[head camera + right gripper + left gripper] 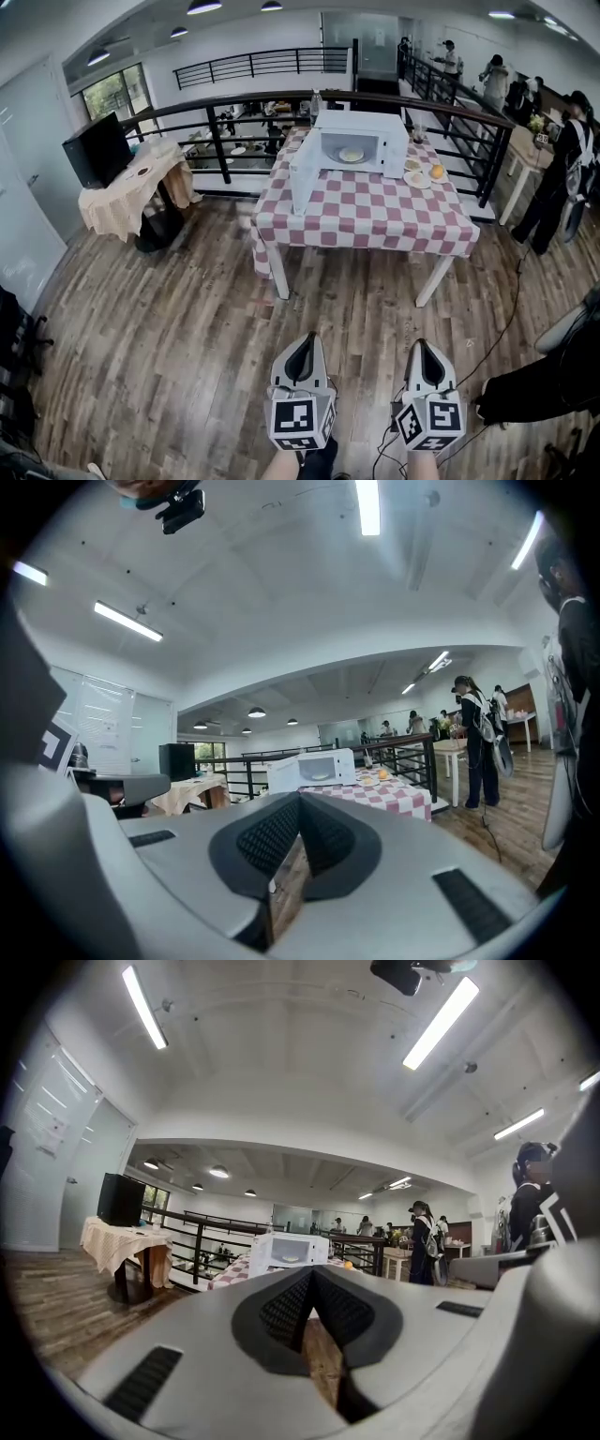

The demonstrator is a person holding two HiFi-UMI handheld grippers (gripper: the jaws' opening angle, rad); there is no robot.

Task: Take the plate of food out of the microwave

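A white microwave (pixel 358 144) stands on a table with a red-and-white checked cloth (pixel 375 208), its door (pixel 305 174) swung open to the left. Inside sits a plate of food (pixel 352 155). Both grippers hover low over the wooden floor, far in front of the table. My left gripper (pixel 302 348) is shut with nothing in it, and my right gripper (pixel 427 352) is shut and empty too. The microwave (pixel 286 1250) shows small and distant in the left gripper view, and likewise the microwave (pixel 312 769) in the right gripper view.
An orange (pixel 437 172) and small plates (pixel 416 178) lie right of the microwave. A black railing (pixel 234 117) runs behind the table. A side table with a TV (pixel 97 148) stands at left. A person (pixel 560 178) stands at right; cables trail on the floor.
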